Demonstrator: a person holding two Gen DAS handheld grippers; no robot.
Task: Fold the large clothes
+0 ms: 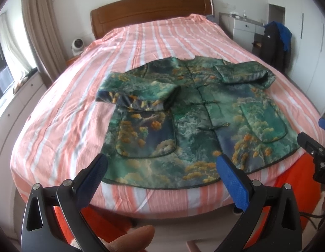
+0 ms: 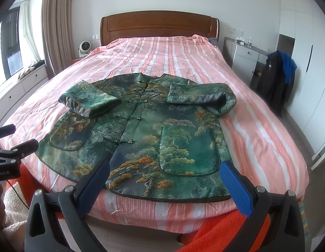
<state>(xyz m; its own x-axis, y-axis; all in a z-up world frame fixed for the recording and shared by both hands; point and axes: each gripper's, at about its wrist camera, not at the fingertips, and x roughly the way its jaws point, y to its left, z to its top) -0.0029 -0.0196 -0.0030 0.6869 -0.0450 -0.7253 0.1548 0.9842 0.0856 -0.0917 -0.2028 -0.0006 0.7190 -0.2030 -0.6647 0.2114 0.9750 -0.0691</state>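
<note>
A green patterned jacket (image 1: 189,113) with orange tree print lies flat, front up, on the pink striped bed (image 1: 141,37); it also shows in the right wrist view (image 2: 154,130). Both sleeves are folded inward across the chest. My left gripper (image 1: 162,161) is open and empty, hovering over the jacket's near hem at its left part. My right gripper (image 2: 164,168) is open and empty, above the near hem at the right pocket. The right gripper also shows at the right edge of the left wrist view (image 1: 317,147), and the left gripper at the left edge of the right wrist view (image 2: 13,147).
A wooden headboard (image 2: 158,25) stands at the far end. A white fan (image 2: 84,48) sits at the far left, drawers (image 2: 246,58) and a chair with dark clothes (image 2: 275,79) at the right. An orange rug (image 2: 215,231) lies below the bed's near edge.
</note>
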